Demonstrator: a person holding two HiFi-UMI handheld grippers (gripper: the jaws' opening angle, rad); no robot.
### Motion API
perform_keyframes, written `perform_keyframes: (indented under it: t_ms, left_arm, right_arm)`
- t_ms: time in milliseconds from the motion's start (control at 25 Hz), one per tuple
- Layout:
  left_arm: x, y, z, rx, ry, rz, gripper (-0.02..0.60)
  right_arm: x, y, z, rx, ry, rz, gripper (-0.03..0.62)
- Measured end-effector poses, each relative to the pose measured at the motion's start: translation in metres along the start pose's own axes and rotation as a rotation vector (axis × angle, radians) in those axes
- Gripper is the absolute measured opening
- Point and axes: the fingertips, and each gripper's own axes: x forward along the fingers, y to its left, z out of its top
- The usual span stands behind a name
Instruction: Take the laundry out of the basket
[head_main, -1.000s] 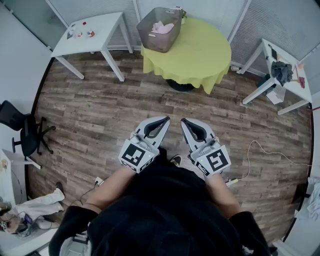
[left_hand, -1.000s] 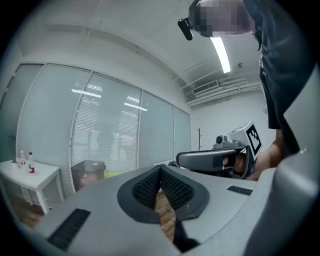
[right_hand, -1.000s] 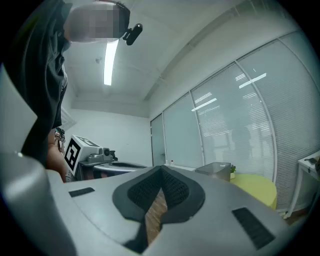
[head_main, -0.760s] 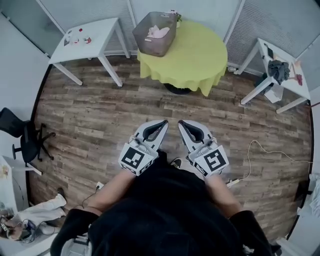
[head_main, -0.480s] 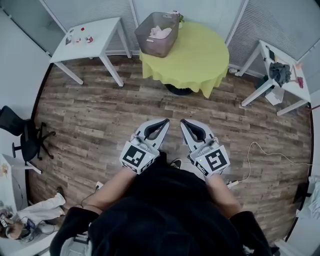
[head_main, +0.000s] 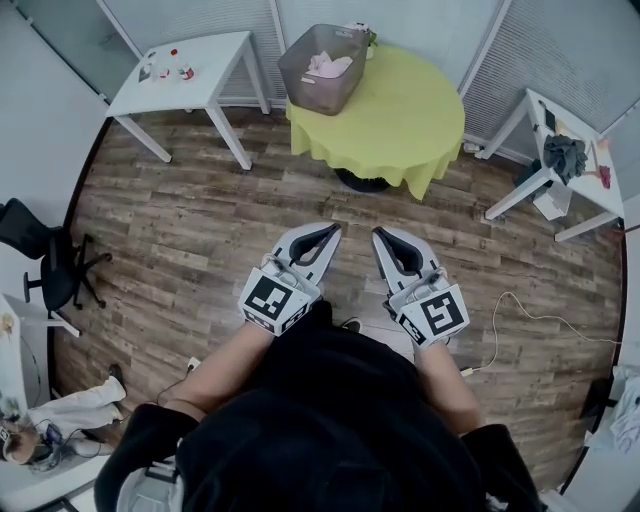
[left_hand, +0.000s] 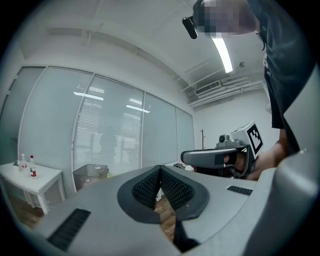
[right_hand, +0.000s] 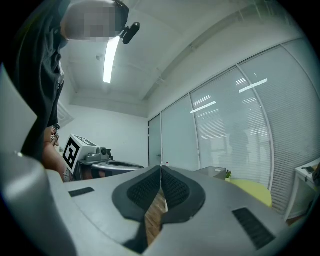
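Though far from left gripper (head_main: 334, 230) and right gripper (head_main: 379, 233), both pressed together, pale pink laundry (head_main: 331, 66) in basket (head_main: 308, 86).

Head view high, steeply down, gripper views low, level, facing the far basket (head_main: 312, 88), seemingly shared.

Left gripper (head_main: 332, 230): held level in front of the torso, jaws closed tip to tip with nothing between them, left marker cube (head_main: 272, 300) at its rear, bare left forearm (head_main: 222, 368) behind it. Right gripper (head_main: 380, 233): held level just beside the other, jaws likewise pressed together and empty, right marker cube (head_main: 435, 315) at its rear, bare right forearm (head_main: 447, 385) behind it; the two tips angle slightly toward each other
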Motion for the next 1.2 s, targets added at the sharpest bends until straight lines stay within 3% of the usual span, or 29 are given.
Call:
perform_keyframes:
  t_ms: [480, 1200]
  left_arm:
    - [0.019, 0.011, 0.007, -0.011, -0.004, 0.025, 0.002]
    - [0.104, 0.108, 0.014, -0.013, -0.020, 0.032, 0.002]
  right_arm:
    - [0.018, -0.018, 0.000, 0.024, 0.010, 0.040, 0.025]
    - [0.110, -0.106, 0.000, 0.004, 0.028, 0.040, 0.025]
